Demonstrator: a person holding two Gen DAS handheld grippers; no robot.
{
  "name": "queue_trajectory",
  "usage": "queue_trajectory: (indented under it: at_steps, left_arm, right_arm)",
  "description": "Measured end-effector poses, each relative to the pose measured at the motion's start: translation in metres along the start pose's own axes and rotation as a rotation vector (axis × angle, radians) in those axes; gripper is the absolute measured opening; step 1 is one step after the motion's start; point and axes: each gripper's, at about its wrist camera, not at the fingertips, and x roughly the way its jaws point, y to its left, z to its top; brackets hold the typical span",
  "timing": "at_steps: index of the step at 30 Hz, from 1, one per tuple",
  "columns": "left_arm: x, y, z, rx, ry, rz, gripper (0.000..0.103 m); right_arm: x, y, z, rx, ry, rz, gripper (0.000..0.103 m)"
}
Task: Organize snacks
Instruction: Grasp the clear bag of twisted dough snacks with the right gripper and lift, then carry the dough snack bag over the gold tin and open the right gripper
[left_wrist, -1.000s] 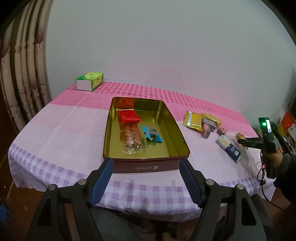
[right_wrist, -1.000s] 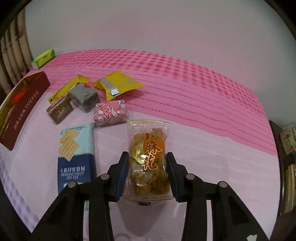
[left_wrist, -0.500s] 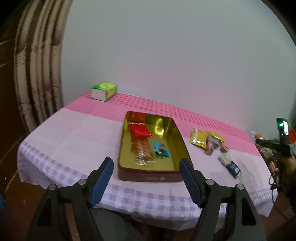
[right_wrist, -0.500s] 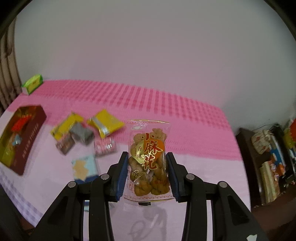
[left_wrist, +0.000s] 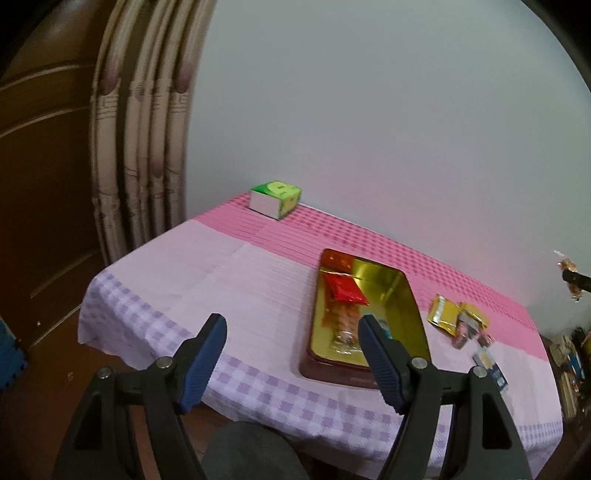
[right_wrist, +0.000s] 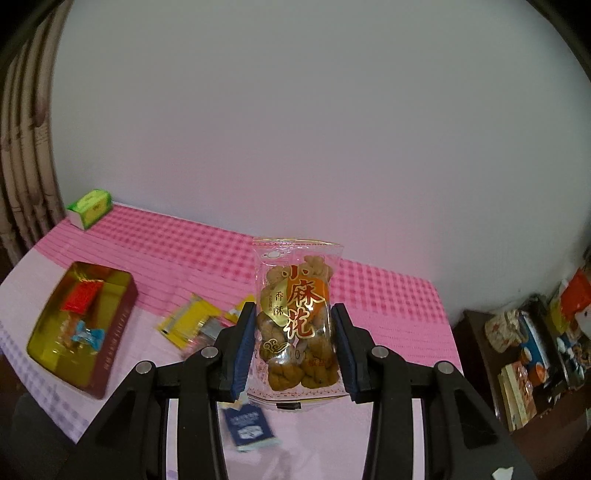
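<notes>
My right gripper (right_wrist: 294, 341) is shut on a clear bag of fried dough twists (right_wrist: 295, 317) and holds it high above the table. The gold-lined snack tin (right_wrist: 110, 325) lies at the left with a red packet (right_wrist: 83, 297) and a blue candy inside; it also shows in the left wrist view (left_wrist: 410, 306). Loose snacks lie on the cloth: yellow packets (right_wrist: 188, 321) and a blue packet (right_wrist: 249, 426). My left gripper (left_wrist: 293, 354) is open and empty, off the table's near edge. The right gripper's tip shows at the far right of the left view (left_wrist: 574, 280).
A green tissue box (left_wrist: 275, 197) stands at the table's far left corner. Curtains (left_wrist: 144, 147) hang left of the table. A low shelf with jars and boxes (right_wrist: 532, 347) stands right of the table. The white wall is close behind.
My right gripper has lifted the dough-twist bag off the table and pulled back high. My left gripper has drawn back and swung left, away from the tin.
</notes>
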Motion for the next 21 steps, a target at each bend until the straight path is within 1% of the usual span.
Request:
queue_trajectory:
  at_steps: [6, 13, 21]
  left_arm:
    - [0.002, 0.008, 0.001, -0.015, 0.004, 0.036, 0.075]
    - [0.008, 0.009, -0.001, -0.008, 0.022, 0.064, 0.075]
    - [0.01, 0.011, -0.001, -0.011, 0.03, 0.066, 0.075]
  right_arm:
    - [-0.017, 0.033, 0.014, -0.032, -0.031, 0.022, 0.037]
    - [-0.023, 0.07, 0.021, -0.067, -0.045, 0.051, 0.037]
    - [-0.022, 0.105, 0.018, -0.103, -0.037, 0.084, 0.037]
